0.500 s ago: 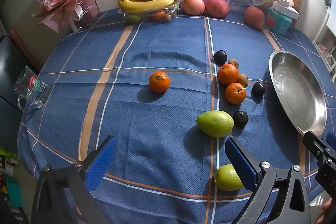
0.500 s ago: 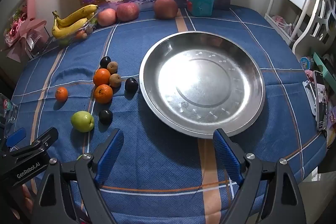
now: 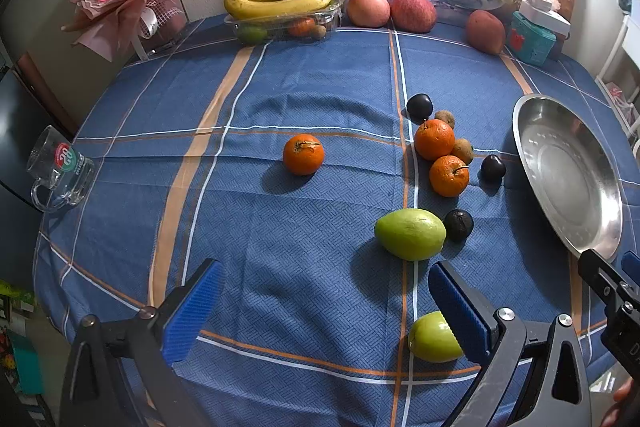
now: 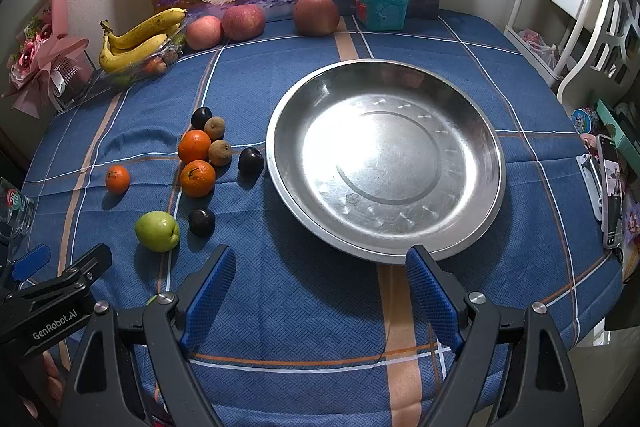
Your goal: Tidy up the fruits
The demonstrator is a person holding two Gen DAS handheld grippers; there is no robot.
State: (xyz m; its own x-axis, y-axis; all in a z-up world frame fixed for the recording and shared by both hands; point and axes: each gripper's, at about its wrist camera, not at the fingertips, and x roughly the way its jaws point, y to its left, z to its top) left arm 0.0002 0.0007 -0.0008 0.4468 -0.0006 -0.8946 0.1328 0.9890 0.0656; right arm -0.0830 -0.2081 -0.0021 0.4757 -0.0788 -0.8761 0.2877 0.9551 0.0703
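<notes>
Both tongs gaping, nothing held; left tongs [image 3: 320,303] sit nearest the fruit; small green fruit [image 3: 434,338] touching or just behind their right pad; larger green fruit [image 3: 410,234] just ahead-right, long axis crosswise to the jaws; right tongs [image 4: 320,287] face the empty steel pan [image 4: 384,163] dead ahead; I'd guess left picks first.

Both tongs [image 3: 320,303] [image 4: 320,283] agape, angled downward

Ahead of the jaws: three oranges [image 3: 303,154], two green fruits [image 3: 410,234], three dark plums [image 3: 419,106], two brown fruits [image 3: 462,151], three apples [image 3: 367,9], one steel dish [image 4: 280,115]
</notes>
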